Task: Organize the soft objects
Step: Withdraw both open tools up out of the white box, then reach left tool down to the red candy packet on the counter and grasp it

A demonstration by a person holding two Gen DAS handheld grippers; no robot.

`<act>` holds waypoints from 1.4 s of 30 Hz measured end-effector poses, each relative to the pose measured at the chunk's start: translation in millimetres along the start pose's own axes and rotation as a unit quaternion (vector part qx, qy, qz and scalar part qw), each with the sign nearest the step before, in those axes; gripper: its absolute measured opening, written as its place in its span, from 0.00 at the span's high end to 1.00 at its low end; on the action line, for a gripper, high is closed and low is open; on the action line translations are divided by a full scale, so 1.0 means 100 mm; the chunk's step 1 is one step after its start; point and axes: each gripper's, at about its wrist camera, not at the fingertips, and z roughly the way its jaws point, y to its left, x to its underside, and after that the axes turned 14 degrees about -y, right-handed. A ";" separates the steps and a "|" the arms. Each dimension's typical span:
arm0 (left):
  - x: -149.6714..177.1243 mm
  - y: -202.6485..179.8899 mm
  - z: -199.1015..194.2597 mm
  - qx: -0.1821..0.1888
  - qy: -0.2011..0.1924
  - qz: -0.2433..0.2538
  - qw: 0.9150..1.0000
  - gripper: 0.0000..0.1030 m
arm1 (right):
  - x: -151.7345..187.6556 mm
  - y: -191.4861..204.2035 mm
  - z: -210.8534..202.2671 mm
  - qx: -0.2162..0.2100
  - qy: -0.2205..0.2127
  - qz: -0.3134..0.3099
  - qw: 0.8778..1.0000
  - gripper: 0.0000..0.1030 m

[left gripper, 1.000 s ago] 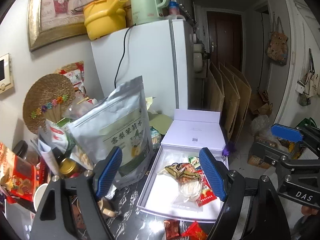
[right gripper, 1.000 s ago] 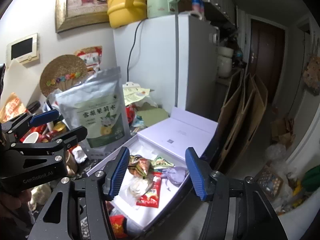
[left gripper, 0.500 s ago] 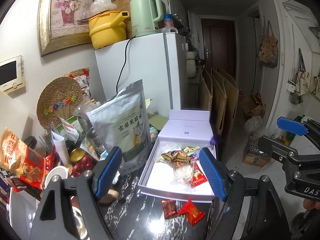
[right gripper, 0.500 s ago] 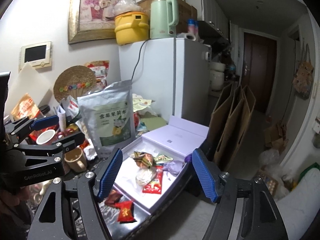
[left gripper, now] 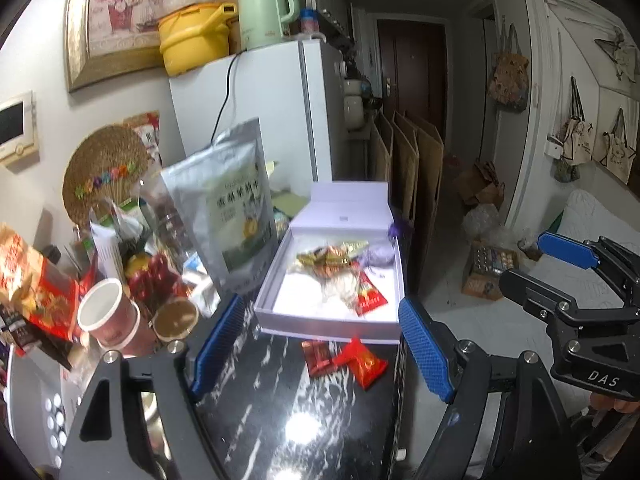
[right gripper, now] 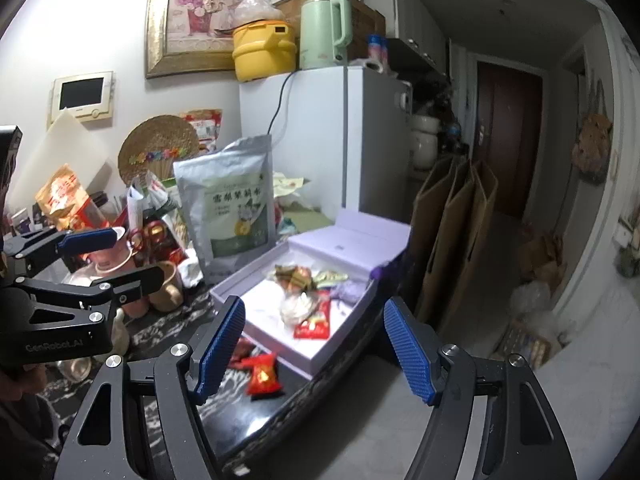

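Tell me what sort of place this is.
Most likely a small home kitchen nook by an entry hall: a white fridge with a kettle on top, a cluttered snack counter, and a front door.

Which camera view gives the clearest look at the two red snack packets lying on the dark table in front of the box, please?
The left wrist view: both red snack packets lie sharp and unobstructed between its fingers. In the right wrist view they are blurred, one partly hidden behind a blue finger pad.

Snack packets (left gripper: pixel 344 276) in open box (left gripper: pixel 328 322), two wrappers (left gripper: pixel 346 360) before it, pouch (left gripper: pixel 228 208) left
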 end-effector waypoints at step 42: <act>1.36 -0.34 1.48 0.017 0.179 -0.117 0.977 0.25 | 1.45 -0.52 0.77 -0.011 0.152 0.074 0.985 0.29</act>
